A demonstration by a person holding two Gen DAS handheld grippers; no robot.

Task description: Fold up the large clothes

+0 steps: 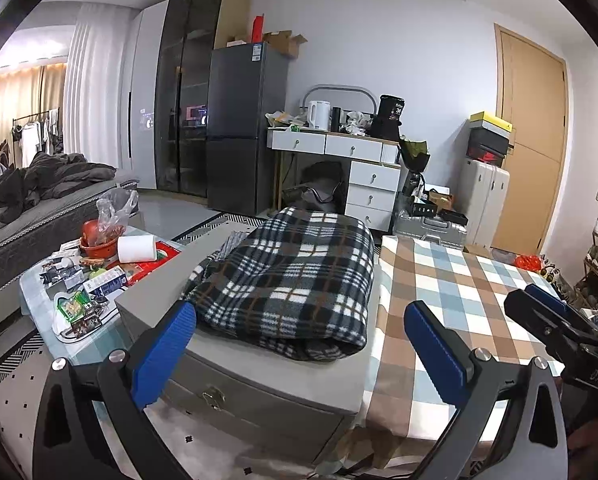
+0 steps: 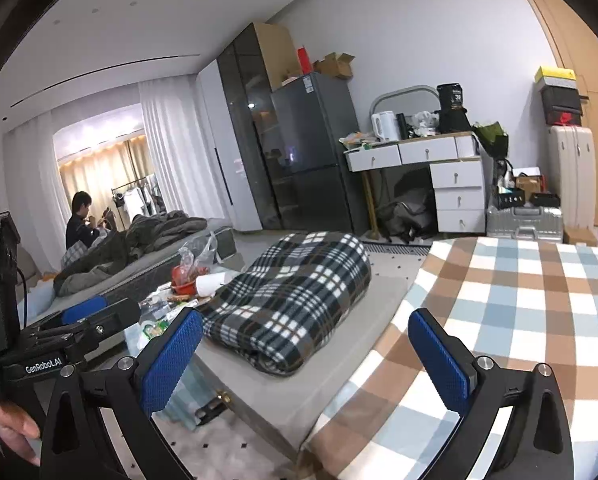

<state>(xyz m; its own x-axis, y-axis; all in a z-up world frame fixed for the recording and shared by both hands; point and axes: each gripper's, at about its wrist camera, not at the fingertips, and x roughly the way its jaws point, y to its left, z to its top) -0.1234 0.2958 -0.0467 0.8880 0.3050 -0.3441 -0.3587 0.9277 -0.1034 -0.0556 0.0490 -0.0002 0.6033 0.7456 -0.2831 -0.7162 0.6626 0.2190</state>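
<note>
the plaid garment (image 1: 291,276) lies in a thick, rounded, doubled-over bundle on the grey chest (image 1: 259,380), just beside the checked cloth (image 1: 459,280) spread flat to its right. whether it is a finished fold or a loose heap waiting to be spread, the views do not settle: the near edge looks rolled under, the far left corner is rumpled.

the left gripper (image 1: 299,348) hangs above the chest's near edge with its blue fingers wide apart and nothing between them. the right gripper (image 2: 305,356) also stands spread and empty, over the seam between chest and checked cloth.

the garment looks like fleece: soft, bulky and light, likely to sag and drag rather than hold a crease, and not slippery. judged from that, a pinch would hold best on a single outer edge or corner, one gripper at each end, since a bite into the thick middle would catch several layers at once.
</note>
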